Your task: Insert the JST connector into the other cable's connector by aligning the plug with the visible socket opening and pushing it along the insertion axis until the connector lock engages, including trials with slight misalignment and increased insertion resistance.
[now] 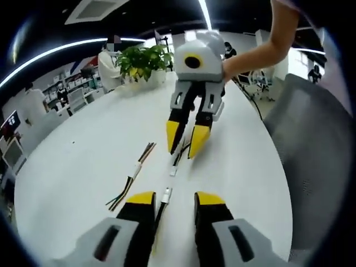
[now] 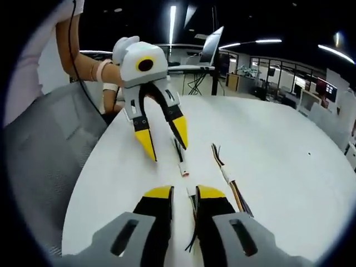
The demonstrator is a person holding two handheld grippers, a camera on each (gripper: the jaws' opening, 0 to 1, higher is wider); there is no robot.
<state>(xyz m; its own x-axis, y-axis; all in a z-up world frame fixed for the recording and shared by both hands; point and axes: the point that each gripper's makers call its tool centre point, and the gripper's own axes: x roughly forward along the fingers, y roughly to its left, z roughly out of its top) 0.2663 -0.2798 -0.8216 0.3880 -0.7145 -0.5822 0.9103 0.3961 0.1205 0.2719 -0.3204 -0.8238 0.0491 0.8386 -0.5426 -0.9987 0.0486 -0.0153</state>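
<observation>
Two short cables lie end to end on the white table (image 1: 83, 150). One white JST connector (image 1: 166, 194) rests between my left gripper's (image 1: 175, 198) open jaws, its wires running back under them. The other connector (image 1: 173, 171) lies just beyond, its wires passing between the tips of my right gripper (image 1: 185, 146), which points down at the table. In the right gripper view, a dark cable (image 2: 192, 207) runs through the narrow gap of my right gripper (image 2: 183, 192). Farther on, the left gripper (image 2: 165, 142) stands wide open over its white connector (image 2: 183, 169). The connectors are apart.
A spare bundle of coloured wires (image 1: 133, 175) (image 2: 228, 178) lies loose beside the cables. A potted plant (image 1: 144, 61) stands at the table's far end. A grey chair (image 1: 317, 144) (image 2: 44, 144) sits against the table edge. A person's forearm (image 1: 261, 50) holds the right gripper.
</observation>
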